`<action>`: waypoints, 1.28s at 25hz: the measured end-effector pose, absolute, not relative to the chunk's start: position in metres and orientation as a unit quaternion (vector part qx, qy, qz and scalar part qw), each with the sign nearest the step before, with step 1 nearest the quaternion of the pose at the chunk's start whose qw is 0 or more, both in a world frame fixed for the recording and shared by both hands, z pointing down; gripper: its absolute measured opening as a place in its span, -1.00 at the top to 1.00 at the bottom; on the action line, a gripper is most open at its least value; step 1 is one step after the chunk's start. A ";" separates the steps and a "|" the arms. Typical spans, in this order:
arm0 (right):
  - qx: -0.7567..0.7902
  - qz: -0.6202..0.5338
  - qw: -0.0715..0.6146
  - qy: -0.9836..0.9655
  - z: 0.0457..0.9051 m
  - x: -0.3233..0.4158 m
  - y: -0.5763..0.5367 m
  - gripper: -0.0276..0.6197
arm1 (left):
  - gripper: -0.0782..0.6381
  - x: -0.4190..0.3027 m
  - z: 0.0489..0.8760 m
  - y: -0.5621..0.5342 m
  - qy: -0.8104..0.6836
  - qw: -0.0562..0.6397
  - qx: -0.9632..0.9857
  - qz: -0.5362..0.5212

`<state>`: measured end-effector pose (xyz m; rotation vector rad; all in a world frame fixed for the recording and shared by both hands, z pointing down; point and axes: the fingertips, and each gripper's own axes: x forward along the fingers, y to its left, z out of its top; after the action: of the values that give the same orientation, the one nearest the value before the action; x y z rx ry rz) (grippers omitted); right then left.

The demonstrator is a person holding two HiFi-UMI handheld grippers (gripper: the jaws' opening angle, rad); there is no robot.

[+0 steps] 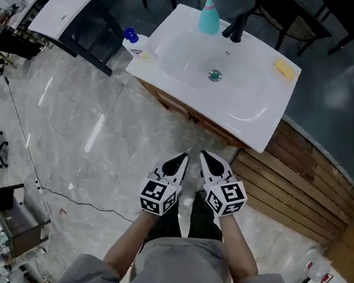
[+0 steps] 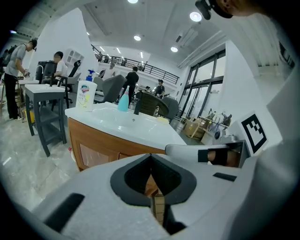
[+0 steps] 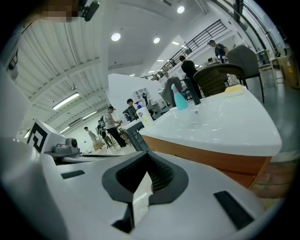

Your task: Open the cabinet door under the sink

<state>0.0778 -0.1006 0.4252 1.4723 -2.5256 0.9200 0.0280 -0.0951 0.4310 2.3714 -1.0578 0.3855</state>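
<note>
A pale marble floor (image 1: 95, 142) is all that lies between the grippers and the sink unit. A thin black cable (image 1: 52, 192) trails across it off to the left. A slatted wooden platform (image 1: 291, 187) lies just beside the unit's right side, and a grey table (image 1: 68, 10) stands near its left side.

The white sink (image 1: 254, 124) holds only its drain (image 1: 215, 76), set in the middle of the basin. On the rim, a teal bottle (image 1: 210, 12) and a black faucet (image 1: 235, 27) stand side by side at the back edge. A yellow sponge (image 1: 285, 68) lies near the back right corner, and a white bottle with a blue cap (image 1: 134, 42) stands by the front left corner.

The cabinet door (image 2: 96, 155) sits under the sink's front edge, flush with the wooden front (the head view shows only a thin strip of that wood below the rim, while the left gripper view shows the framed panels). The left gripper (image 1: 181, 160) and the right gripper (image 1: 207, 156) hang side by side above the floor, near the cabinet front but apart from it. Each gripper's own view shows its jaws pressed together tip to tip. Those two views also show people (image 2: 131, 80) at tables behind the unit, whom the head view leaves out
</note>
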 end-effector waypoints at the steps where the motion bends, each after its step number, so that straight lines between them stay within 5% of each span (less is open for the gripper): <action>1: 0.486 0.303 0.039 -0.819 0.433 0.078 -0.105 0.88 | 0.76 0.027 0.437 -0.100 -0.389 0.253 0.875 0.141; 32: 0.518 0.335 0.058 -0.785 0.605 0.049 -0.177 0.88 | 0.76 -0.001 0.621 -0.184 -0.358 0.270 0.877 0.171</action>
<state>0.0485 -0.1765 0.6051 1.5690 -2.3800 1.0154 -0.0008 -0.1843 0.6215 2.3648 -0.9650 0.4597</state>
